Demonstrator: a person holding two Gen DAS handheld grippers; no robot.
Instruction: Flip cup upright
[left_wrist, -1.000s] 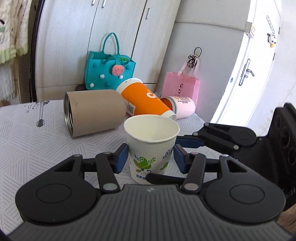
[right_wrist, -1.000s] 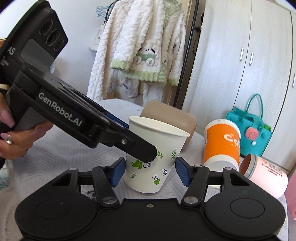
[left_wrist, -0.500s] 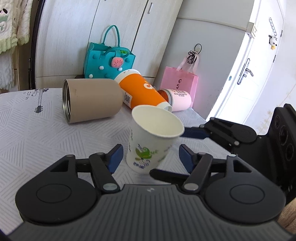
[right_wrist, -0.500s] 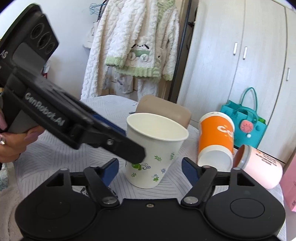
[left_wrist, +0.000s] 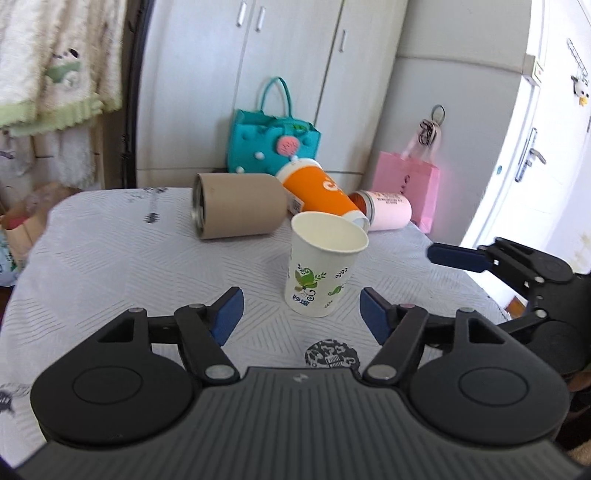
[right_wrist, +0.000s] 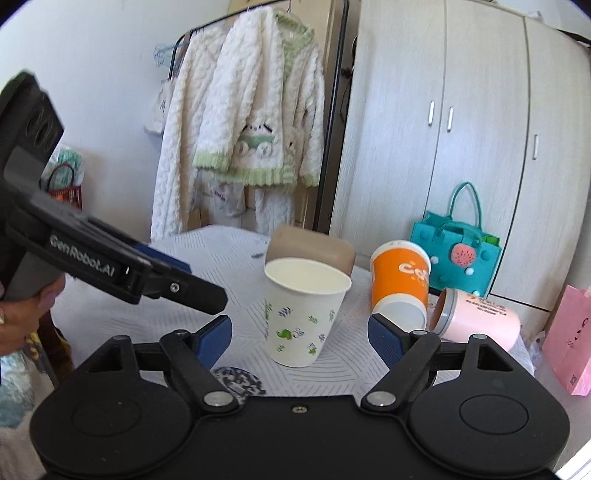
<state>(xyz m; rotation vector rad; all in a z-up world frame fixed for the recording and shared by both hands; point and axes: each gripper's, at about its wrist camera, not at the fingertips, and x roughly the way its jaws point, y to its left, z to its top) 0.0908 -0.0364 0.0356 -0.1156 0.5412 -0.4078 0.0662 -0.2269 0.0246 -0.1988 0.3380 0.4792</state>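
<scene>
A white paper cup with green leaf prints (left_wrist: 321, 269) stands upright, mouth up, on the patterned tablecloth; it also shows in the right wrist view (right_wrist: 303, 314). My left gripper (left_wrist: 301, 314) is open and empty, just short of the cup. My right gripper (right_wrist: 301, 338) is open and empty, also just short of the cup. Neither touches it. A tan tumbler (left_wrist: 240, 206), an orange cup (left_wrist: 319, 192) and a pink cup (left_wrist: 388, 208) lie on their sides behind it.
The table (left_wrist: 110, 258) ends close behind the lying cups and at the right. A teal bag (left_wrist: 271, 142) and a pink bag (left_wrist: 406, 184) stand beyond it by the wardrobe. A fleece jacket (right_wrist: 240, 122) hangs at the left.
Both grippers opened wider and drew back from the paper cup. The cup tilted briefly half a second ago and now stands free on the table.
</scene>
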